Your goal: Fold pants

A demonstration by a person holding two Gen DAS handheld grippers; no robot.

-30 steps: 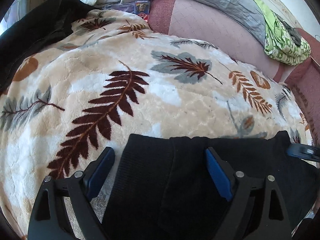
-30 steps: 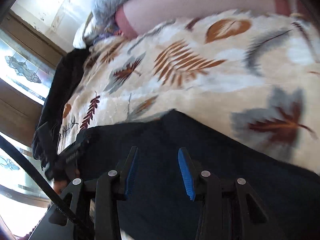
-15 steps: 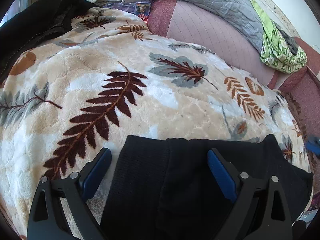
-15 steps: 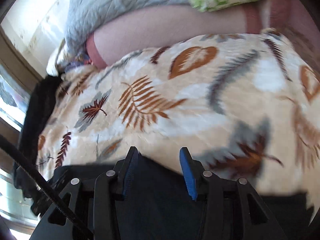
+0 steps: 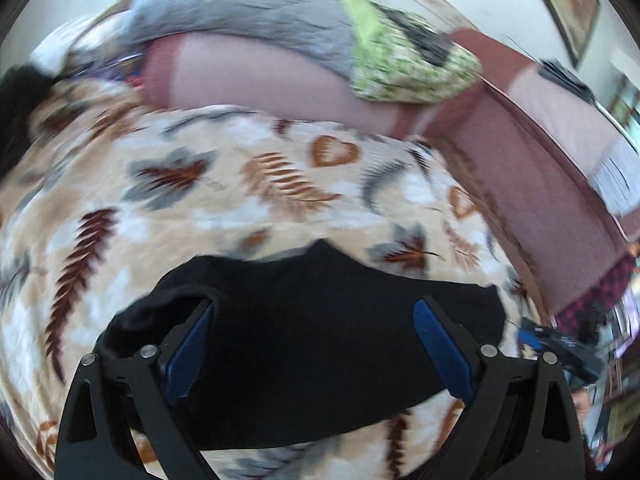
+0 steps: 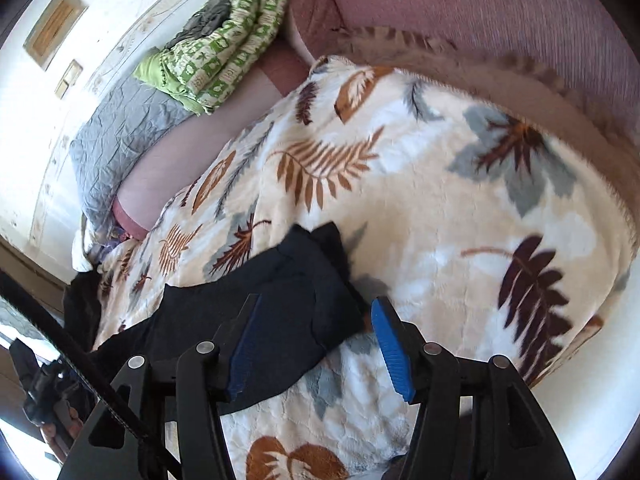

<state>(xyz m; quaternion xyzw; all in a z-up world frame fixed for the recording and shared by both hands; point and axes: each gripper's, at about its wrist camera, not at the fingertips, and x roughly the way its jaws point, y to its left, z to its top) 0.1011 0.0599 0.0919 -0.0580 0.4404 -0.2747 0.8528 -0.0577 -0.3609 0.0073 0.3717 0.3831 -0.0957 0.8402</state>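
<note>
Blanket (image 6: 460, 208): a leaf-print blanket covers the seat under both claws; it spreads in front of them and to both sides.
Pants (image 5: 304, 344): the black pants lie flat on the blanket as a folded band. Their long axis goes sideways, across the direction in which both claws point.
Pants seen from the right claw (image 6: 280, 300): one end of the band is directly in front of this claw; the rest goes away to its left.
Left gripper (image 5: 316, 348): its jaws are wide apart. The pants fill the space between the blue pads, but the pads do not press on the cloth.
Right gripper (image 6: 316, 344): its jaws have just been opening and are apart; the pants' end lies between them, not pinched.
Nearer hand: for the end of the band, I judge the right one; the left is over the middle part.
</note>
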